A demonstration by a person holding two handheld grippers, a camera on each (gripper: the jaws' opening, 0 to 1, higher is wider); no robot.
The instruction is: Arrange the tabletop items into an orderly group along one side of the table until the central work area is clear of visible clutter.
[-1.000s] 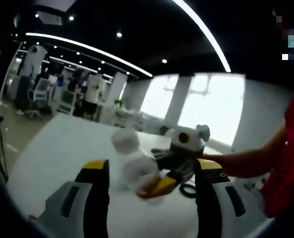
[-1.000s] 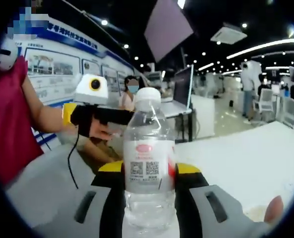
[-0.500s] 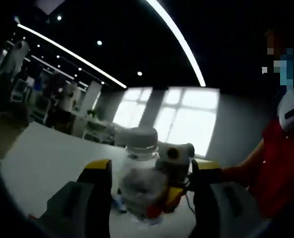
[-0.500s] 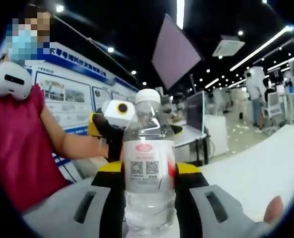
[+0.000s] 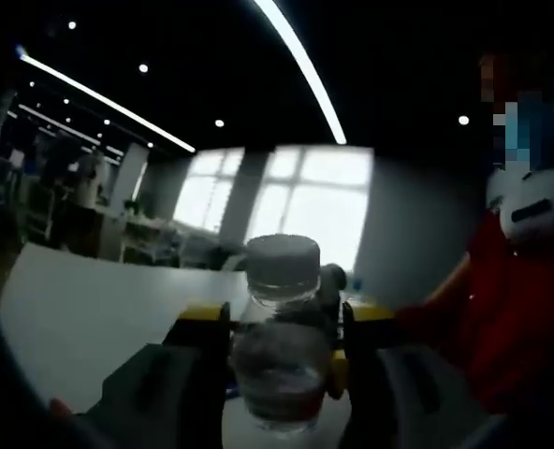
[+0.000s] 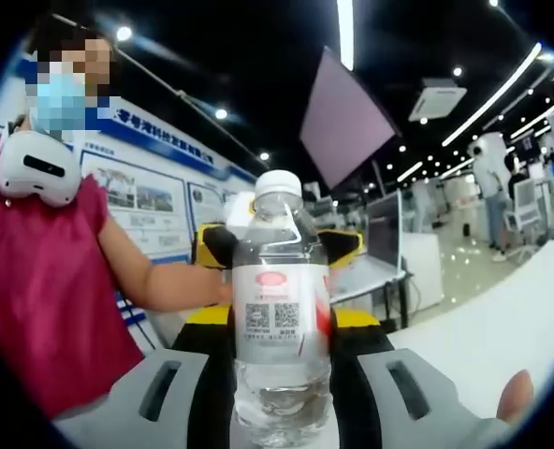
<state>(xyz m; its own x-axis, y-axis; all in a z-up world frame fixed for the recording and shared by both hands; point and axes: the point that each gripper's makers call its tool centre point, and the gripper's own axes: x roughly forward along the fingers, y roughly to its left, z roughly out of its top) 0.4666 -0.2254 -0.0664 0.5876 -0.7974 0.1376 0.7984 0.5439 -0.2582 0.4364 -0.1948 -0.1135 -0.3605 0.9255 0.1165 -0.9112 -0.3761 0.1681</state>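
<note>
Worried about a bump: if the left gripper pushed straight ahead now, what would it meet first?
The water bottle between the left gripper's jaws; the right gripper sits right behind it, though depth is unclear.

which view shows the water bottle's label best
The right gripper view: the water bottle stands sharp and well lit between that gripper's jaws, its pink logo and two QR codes readable as shapes. In the left gripper view the water bottle is dim and blurred; its cap and clear body show, no label detail.
</note>
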